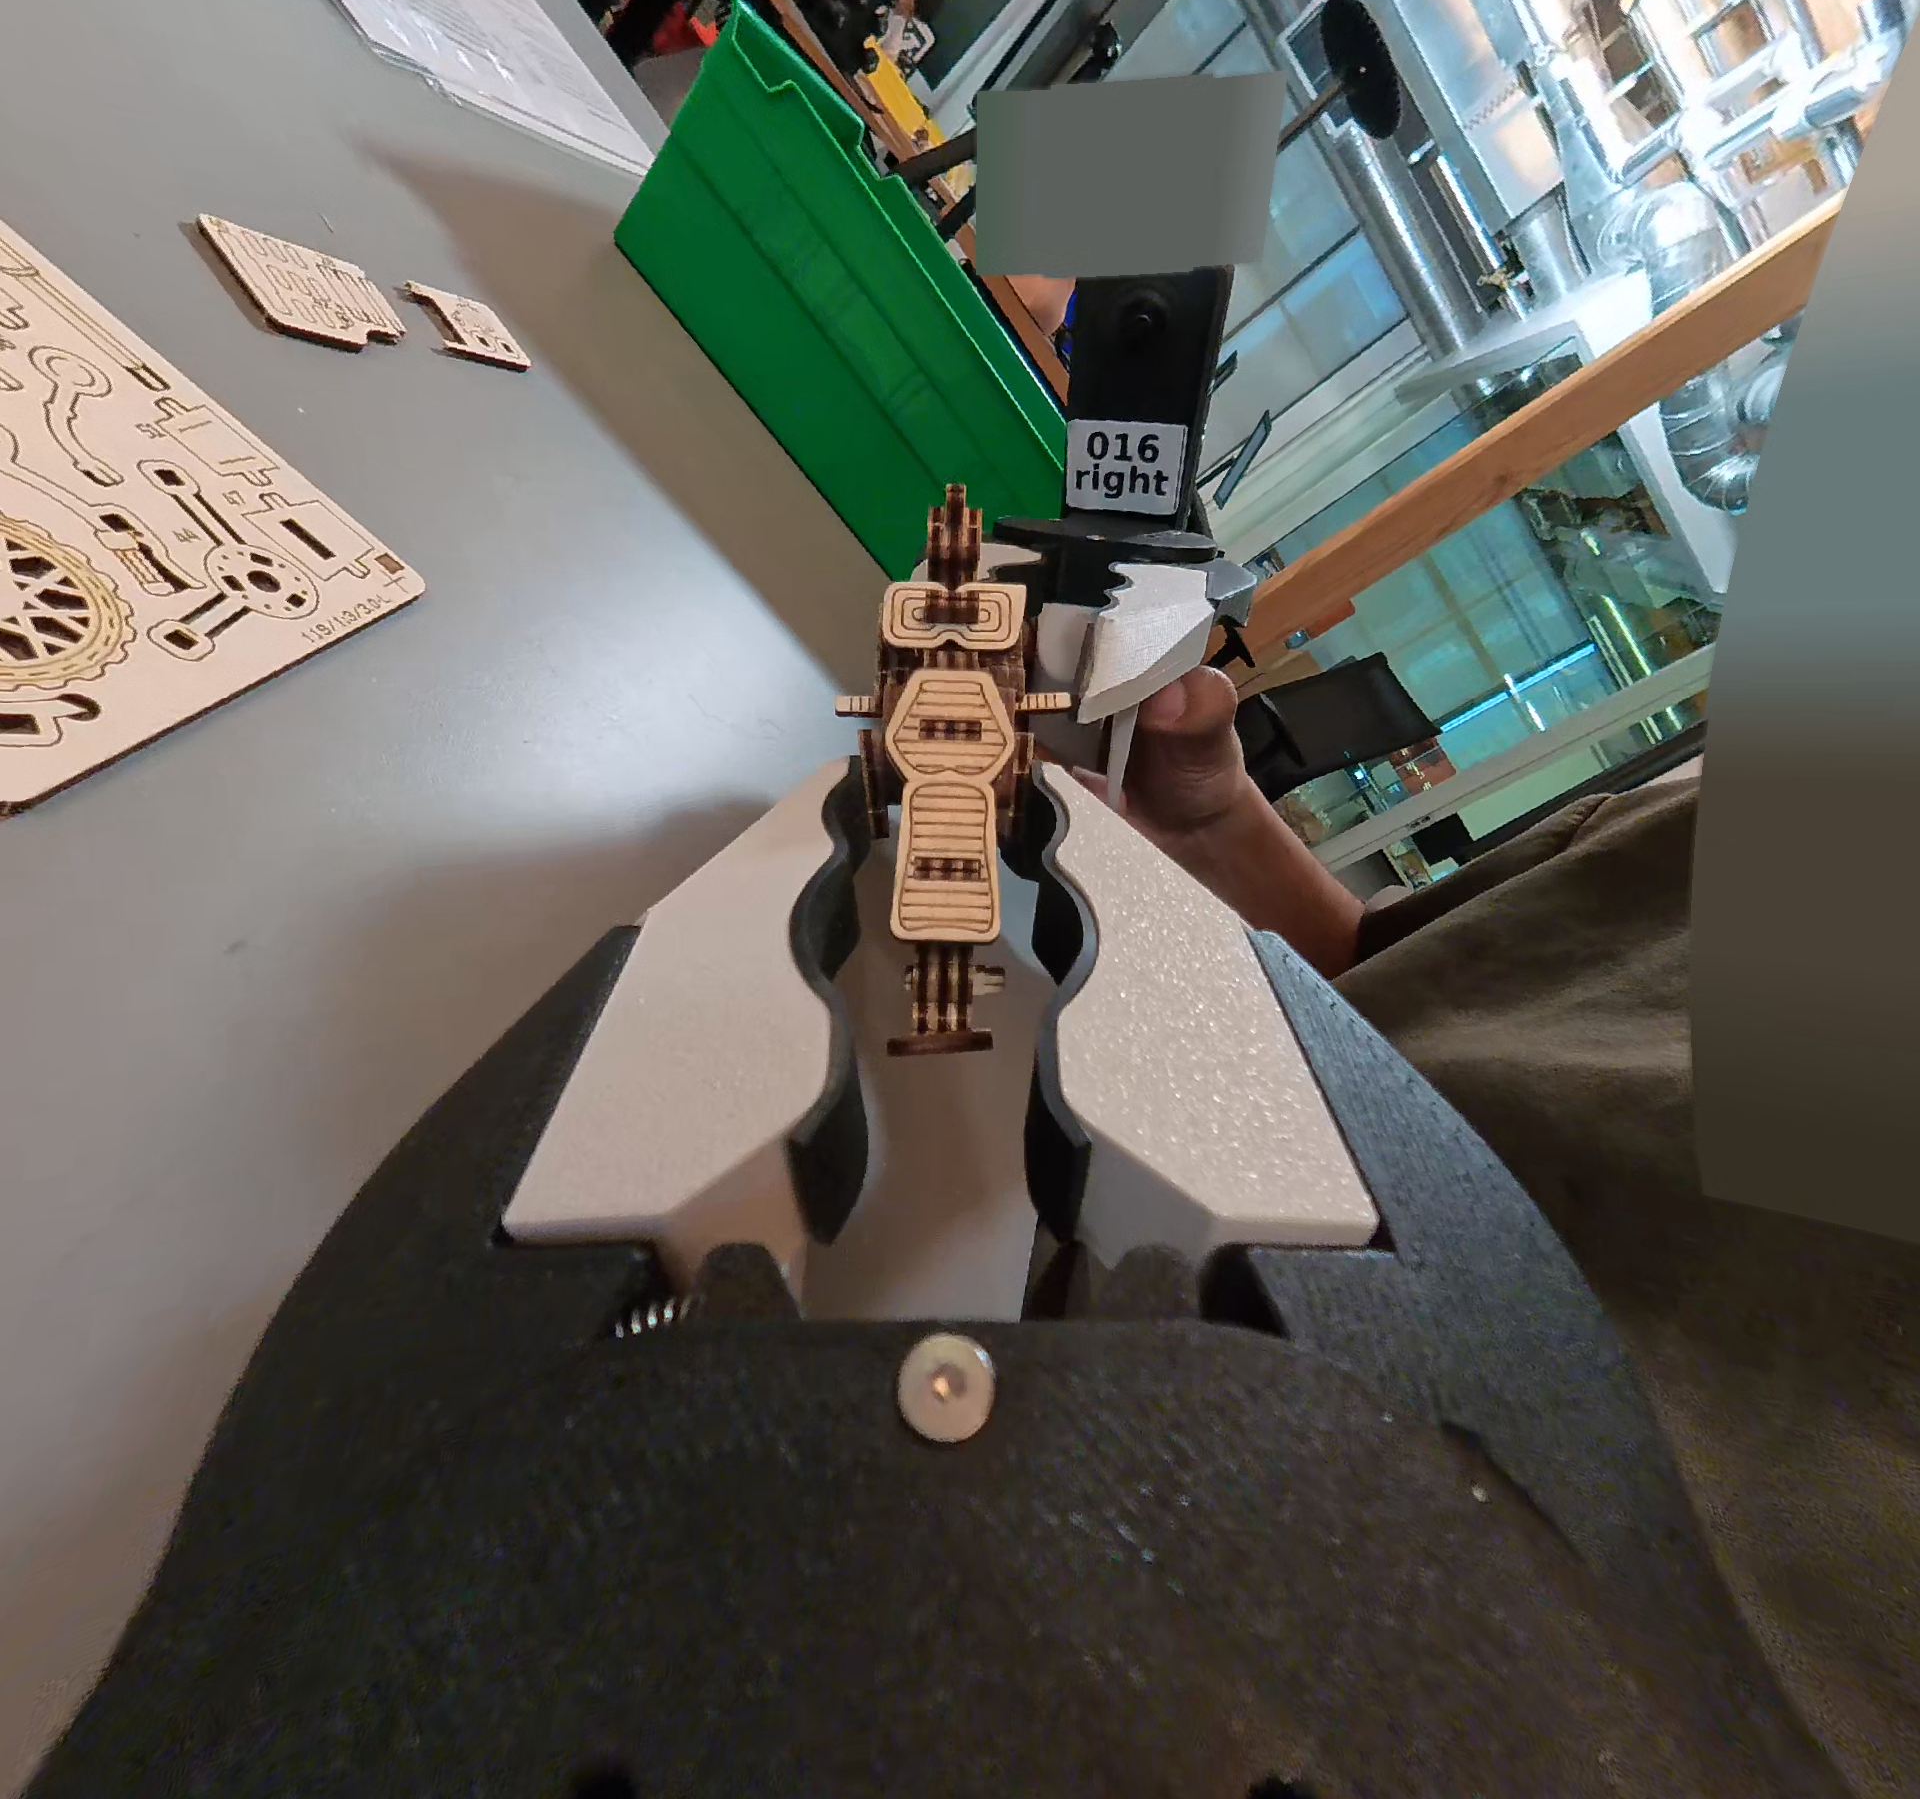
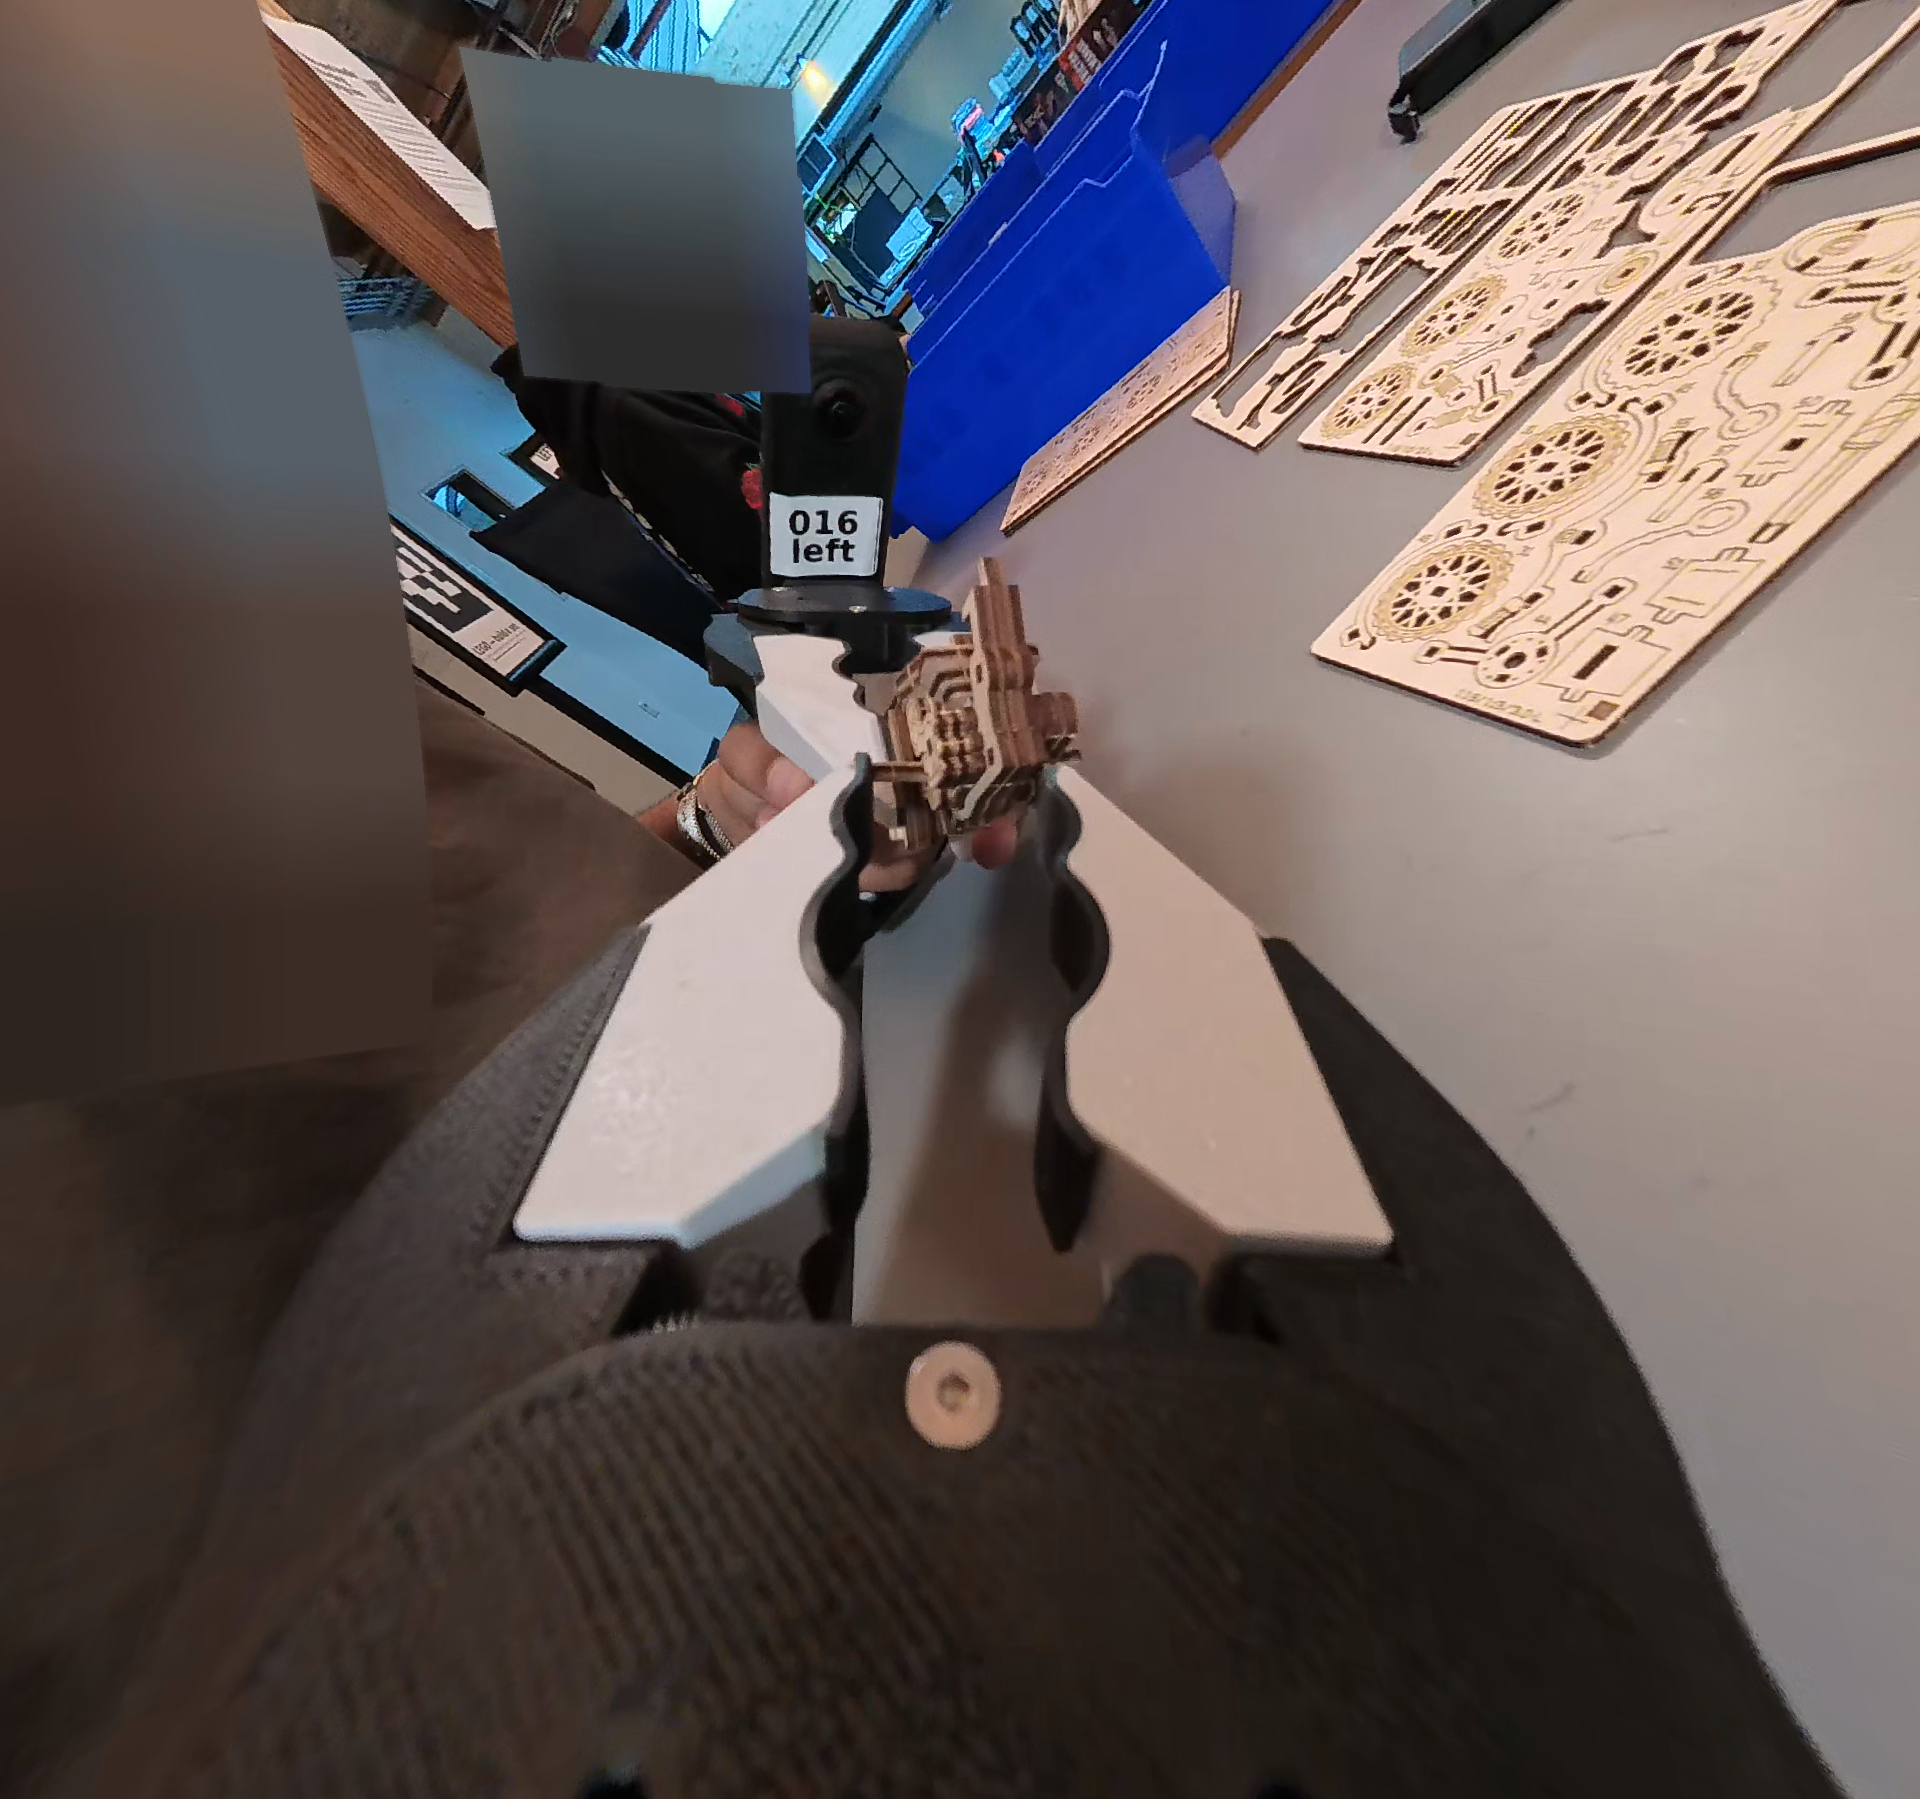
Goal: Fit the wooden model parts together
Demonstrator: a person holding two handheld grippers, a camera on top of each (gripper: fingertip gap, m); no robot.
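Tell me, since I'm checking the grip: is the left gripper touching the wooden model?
Touching. The left wrist view shows the left gripper with both fingertips pressed against the wooden model's sides.

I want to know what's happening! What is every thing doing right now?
Model: partly built, held in the air between both grippers.
Left gripper: shut on the model.
Right gripper: tips at the model; grip unclear.
Sheets: flat on the table, parts punched out.
Loose pieces: flat on the table.
Green bin: standing on the table.
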